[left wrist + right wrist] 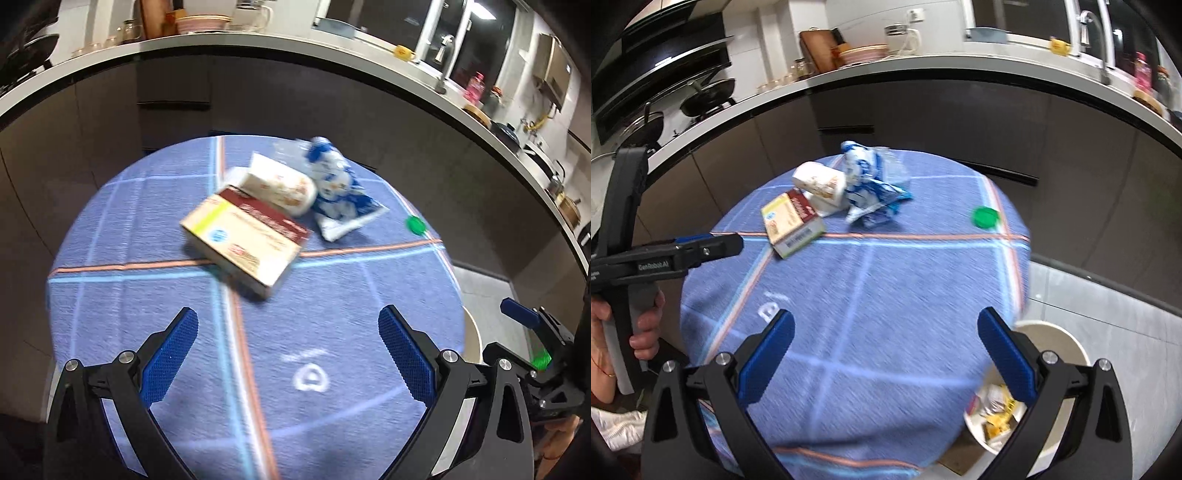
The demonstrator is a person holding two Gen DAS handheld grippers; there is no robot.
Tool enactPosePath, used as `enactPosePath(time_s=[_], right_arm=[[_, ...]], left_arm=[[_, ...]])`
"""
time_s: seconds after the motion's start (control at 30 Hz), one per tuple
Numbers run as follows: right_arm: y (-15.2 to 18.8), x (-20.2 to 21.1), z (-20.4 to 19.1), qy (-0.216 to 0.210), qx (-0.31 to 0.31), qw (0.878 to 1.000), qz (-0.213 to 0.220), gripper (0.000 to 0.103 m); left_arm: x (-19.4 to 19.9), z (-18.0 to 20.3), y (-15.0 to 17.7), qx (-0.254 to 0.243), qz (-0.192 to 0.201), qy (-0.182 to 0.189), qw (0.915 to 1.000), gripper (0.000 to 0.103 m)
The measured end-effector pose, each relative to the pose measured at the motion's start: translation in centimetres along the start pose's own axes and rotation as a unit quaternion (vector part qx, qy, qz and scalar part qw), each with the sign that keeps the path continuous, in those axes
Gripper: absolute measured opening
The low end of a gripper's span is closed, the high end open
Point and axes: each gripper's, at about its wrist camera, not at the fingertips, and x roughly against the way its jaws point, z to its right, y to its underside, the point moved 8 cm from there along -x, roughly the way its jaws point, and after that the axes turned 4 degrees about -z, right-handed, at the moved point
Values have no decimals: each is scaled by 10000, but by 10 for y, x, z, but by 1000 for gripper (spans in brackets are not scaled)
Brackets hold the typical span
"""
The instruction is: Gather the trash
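A round table with a blue checked cloth (pixel 147 314) (pixel 886 314) carries the trash. A tan and maroon carton (pixel 245 240) (pixel 792 221) lies near the middle. Behind it sit a white printed pack (pixel 284 188) (pixel 822 184) and a crumpled blue and white bag (pixel 340 188) (pixel 871 184). A green bottle cap (pixel 416 224) (pixel 985 217) rests near the right rim. My left gripper (pixel 288 347) (pixel 735 243) hovers open over the near half of the cloth, empty. My right gripper (pixel 886 350) (pixel 517 314) is open too, empty, over the table's near right side.
A white bin (pixel 1052 332) with yellow wrappers (pixel 997 410) inside stands on the floor by the table's right edge. A curved kitchen counter (pixel 258 40) with dishes, jars and pans runs behind the table. A hand (pixel 646 325) grips the left tool's handle.
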Motion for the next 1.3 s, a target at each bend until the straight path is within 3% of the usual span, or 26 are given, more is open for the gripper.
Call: enactPosePath(time_s=[0.2, 0.33, 0.73, 0.83, 1.0, 1.23, 1.27, 1.3], right_arm=[[-27, -28, -28, -323, 66, 9994, -89, 99], [-45, -49, -37, -220, 359, 9990, -118, 97], [-113, -103, -29, -112, 496, 9987, 3, 93], [-123, -119, -28, -90, 535, 9985, -2, 92], [-136, -140, -28, -134, 472, 9988, 8, 88], [-141, -151, -19, -258, 307, 9992, 6, 77], [-141, -151, -17, -279, 286, 9992, 16, 74], [-140, -151, -15, -289, 276, 9992, -6, 62]], left_arm=[[-11, -32, -14, 273, -123, 83, 9995, 94], [-23, -50, -26, 404, -258, 100, 9988, 94], [-68, -49, -46, 819, -690, 248, 9939, 94], [-78, -50, -50, 868, -810, -167, 9928, 94], [-94, -56, -54, 1405, -1015, -255, 9845, 94], [-111, -63, -65, 1776, -1057, -322, 9779, 95], [-113, -63, -67, 1819, -1048, -330, 9772, 95], [-115, -64, -68, 1874, -1041, -334, 9762, 95]])
